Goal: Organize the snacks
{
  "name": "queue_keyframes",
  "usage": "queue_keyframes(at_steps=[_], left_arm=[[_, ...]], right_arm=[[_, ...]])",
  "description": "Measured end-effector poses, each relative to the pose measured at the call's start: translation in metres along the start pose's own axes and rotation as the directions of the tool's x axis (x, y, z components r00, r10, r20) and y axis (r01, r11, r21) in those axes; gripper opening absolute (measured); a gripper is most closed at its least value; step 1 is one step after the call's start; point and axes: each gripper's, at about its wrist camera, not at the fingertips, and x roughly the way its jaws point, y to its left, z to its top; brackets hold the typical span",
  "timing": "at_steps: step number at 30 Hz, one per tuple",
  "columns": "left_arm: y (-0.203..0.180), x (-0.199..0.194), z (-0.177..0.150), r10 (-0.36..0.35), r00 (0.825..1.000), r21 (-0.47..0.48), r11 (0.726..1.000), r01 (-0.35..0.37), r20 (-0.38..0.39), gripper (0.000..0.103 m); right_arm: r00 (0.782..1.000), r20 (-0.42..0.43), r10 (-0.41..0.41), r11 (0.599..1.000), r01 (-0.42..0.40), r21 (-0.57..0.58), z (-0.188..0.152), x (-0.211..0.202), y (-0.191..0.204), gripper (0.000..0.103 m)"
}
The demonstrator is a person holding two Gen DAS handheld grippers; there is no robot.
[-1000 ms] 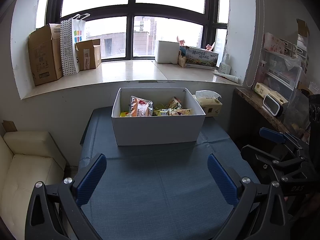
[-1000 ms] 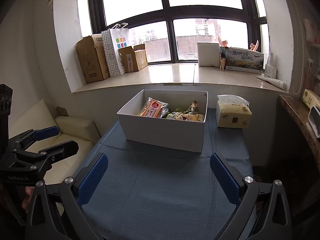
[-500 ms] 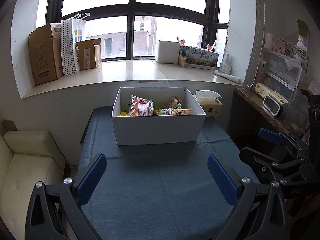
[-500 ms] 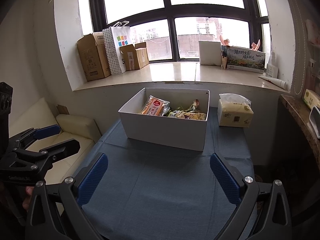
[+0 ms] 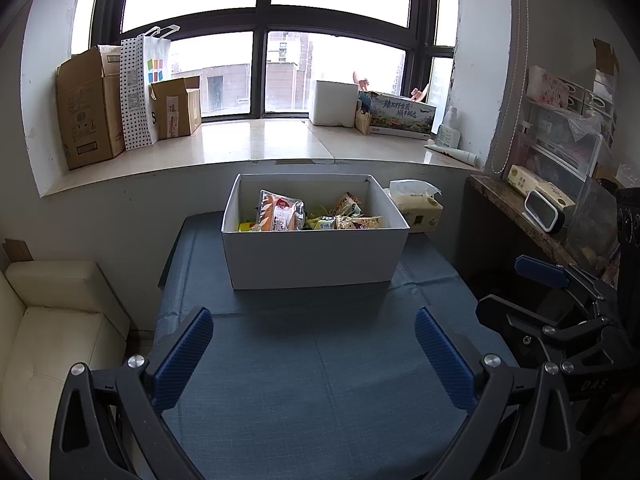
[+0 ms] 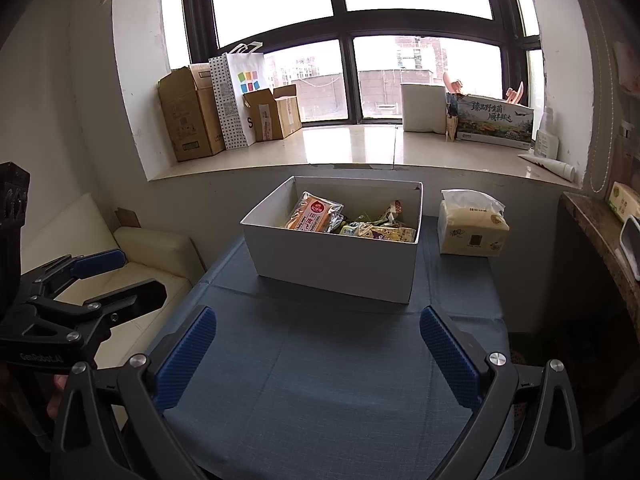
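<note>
The right gripper (image 6: 316, 354) has edged toward the white box (image 5: 312, 256); both it and the left gripper (image 5: 312, 354) hover spread, empty; the box's orange snack packet (image 5: 280, 214) leans lengthwise away

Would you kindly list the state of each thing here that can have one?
Left gripper: open, holding nothing.
Right gripper: open, holding nothing.
White box: lidless, holding snack packets.
Orange snack packet: sealed, leaning inside the box.
Tissue pack: opened, tissue sticking out.
</note>
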Motion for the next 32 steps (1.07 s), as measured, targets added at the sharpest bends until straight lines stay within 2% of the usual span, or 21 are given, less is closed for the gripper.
queue_keyframes(at_steps=[32], left_arm=[[-0.0018, 0.0008, -0.0002, 0.011, 1.0, 0.005, 1.0, -0.01, -0.003, 0.103]], right_arm=[[1.0, 0.004, 0.005, 1.0, -0.005, 0.005, 0.0001, -0.0023, -0.0027, 0.103]])
